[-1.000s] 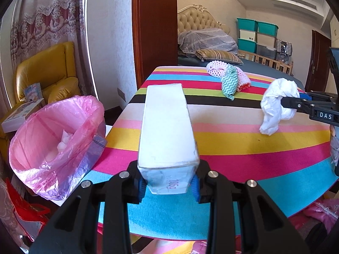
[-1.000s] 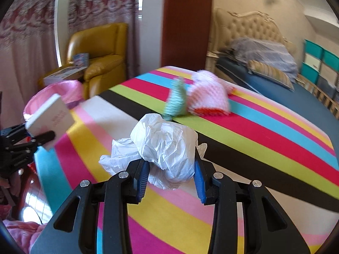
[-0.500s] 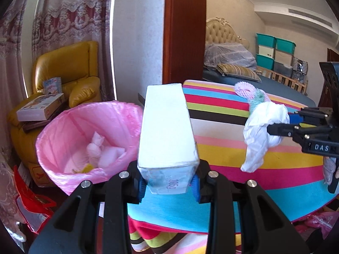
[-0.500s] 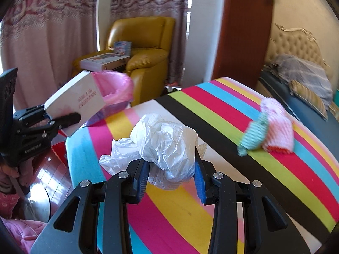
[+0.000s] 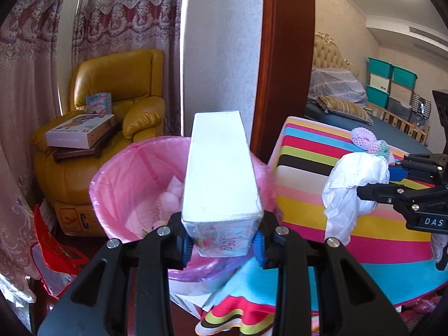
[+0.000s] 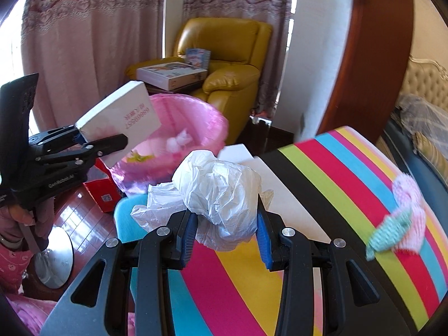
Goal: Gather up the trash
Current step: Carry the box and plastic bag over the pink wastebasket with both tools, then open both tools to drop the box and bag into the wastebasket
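A: Trash in hand, two pieces. The white carton (image 5: 221,168) sits clamped by its near end between the jaws of the left gripper (image 5: 222,245), its long body jutting out over the pink-lined bin (image 5: 131,179). Likely light: flat faces, crisp corners, so the pads get a firm seat.

B: And the right gripper (image 6: 224,238)?

A: Its jaws are squeezed on the crumpled plastic bag (image 6: 218,193), above the near corner of the striped tablecloth (image 6: 336,184), short of the bin. Thin, crinkly film, close to weightless; a loose tail hangs left of the pads. The bunched middle is the sound hold, since film can slip or snag.

B: What is left on the table?

A: A pink and teal foam net (image 6: 403,224), soft and springy by its look. Best pinched across its bulk.
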